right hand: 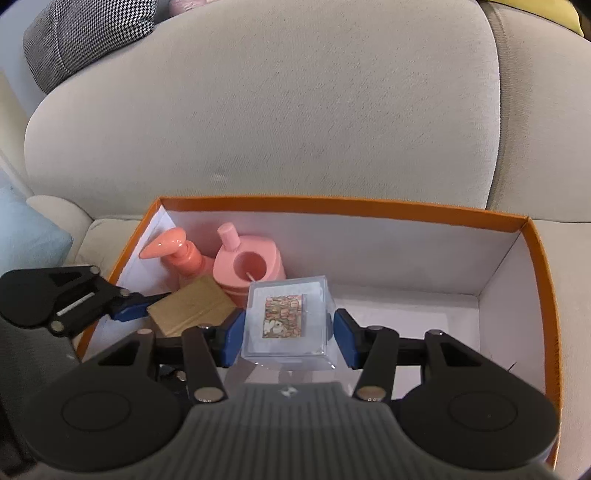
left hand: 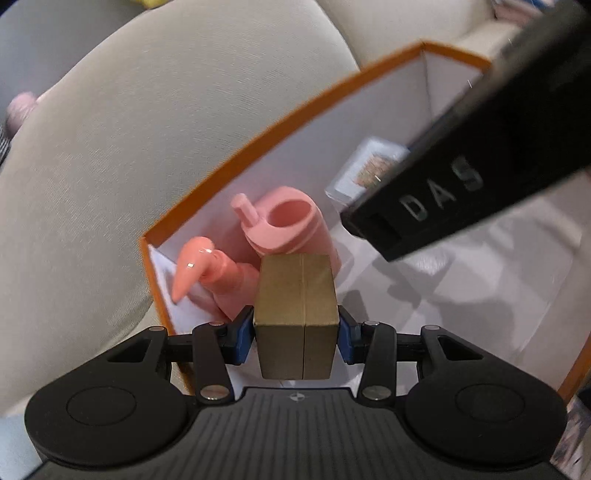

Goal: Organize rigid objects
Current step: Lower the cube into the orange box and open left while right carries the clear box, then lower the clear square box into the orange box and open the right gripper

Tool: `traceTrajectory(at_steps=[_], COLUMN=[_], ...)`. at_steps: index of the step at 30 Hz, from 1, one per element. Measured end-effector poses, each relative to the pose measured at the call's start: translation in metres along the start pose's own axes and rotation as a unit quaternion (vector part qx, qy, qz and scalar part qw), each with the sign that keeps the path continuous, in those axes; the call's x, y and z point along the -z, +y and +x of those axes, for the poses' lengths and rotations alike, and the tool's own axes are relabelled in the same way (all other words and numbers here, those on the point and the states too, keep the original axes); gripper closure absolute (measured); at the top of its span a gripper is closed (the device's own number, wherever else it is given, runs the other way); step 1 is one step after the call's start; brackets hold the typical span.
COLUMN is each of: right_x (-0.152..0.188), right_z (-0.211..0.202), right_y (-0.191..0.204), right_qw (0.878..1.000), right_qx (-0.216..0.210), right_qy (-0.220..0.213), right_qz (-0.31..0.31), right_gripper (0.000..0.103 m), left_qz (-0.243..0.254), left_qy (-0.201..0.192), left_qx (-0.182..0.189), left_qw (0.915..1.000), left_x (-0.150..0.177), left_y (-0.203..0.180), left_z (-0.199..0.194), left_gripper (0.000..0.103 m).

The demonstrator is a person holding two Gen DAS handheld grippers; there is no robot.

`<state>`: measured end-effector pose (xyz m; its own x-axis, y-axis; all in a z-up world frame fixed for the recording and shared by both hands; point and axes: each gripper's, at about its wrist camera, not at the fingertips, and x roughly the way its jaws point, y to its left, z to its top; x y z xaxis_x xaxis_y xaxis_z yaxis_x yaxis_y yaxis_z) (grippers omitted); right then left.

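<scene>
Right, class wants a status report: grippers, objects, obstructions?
Left gripper shut on gold box. Right gripper open around clear cube, inside orange box. Pink pump bottle and pink cup crowd left corner.

Orange-rimmed white box, pink bottles, tan block, houndstooth cushion.

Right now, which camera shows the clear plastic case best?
The right wrist view: the clear case sits whole between the right gripper fingers, its picture card facing the camera. The left wrist view shows only a corner, mostly hidden behind the other gripper.
</scene>
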<state>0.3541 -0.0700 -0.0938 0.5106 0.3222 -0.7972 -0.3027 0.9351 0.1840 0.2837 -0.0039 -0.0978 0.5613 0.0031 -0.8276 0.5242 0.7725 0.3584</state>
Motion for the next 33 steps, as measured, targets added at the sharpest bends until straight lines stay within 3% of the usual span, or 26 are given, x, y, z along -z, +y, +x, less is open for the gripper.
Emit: traceTrajectory(at_steps=[6, 11, 15, 22, 28, 33], right_x=[0.008, 0.011, 0.012, 0.011, 0.014, 0.009], right_z=[0.0, -0.007, -0.015, -0.018, -0.015, -0.011], right_y=[-0.004, -0.01, -0.012, -0.007, 0.0, 0.001], right_qw=[1.0, 1.0, 1.0, 1.0, 0.999, 0.999], right_qx=[0.008, 0.013, 0.018, 0.021, 0.017, 0.018], right_qy=[0.011, 0.017, 0.016, 0.022, 0.036, 0.044], right_qz=[0.002, 0.004, 0.002, -0.002, -0.009, 0.003], right_gripper=[0.05, 0.05, 0.05, 0.05, 0.05, 0.05], left_qz=[0.003, -0.029, -0.068, -0.139, -0.174, -0.216], left_qy=[0.004, -0.014, -0.021, -0.009, -0.031, -0.057], left_qx=[-0.001, 0.036, 0.089, 0.156, 0.162, 0.139], left_qw=[1.0, 0.9988, 0.9934, 0.9779, 0.9709, 0.9647], left_x=[0.002, 0.006, 0.01, 0.016, 0.021, 0.018], left_y=[-0.004, 0.003, 0.012, 0.032, 0.046, 0.067], left_z=[-0.002, -0.017, -0.027, -0.029, -0.039, -0.047], left_gripper=[0.052, 0.048, 0.048, 0.067, 0.067, 0.065])
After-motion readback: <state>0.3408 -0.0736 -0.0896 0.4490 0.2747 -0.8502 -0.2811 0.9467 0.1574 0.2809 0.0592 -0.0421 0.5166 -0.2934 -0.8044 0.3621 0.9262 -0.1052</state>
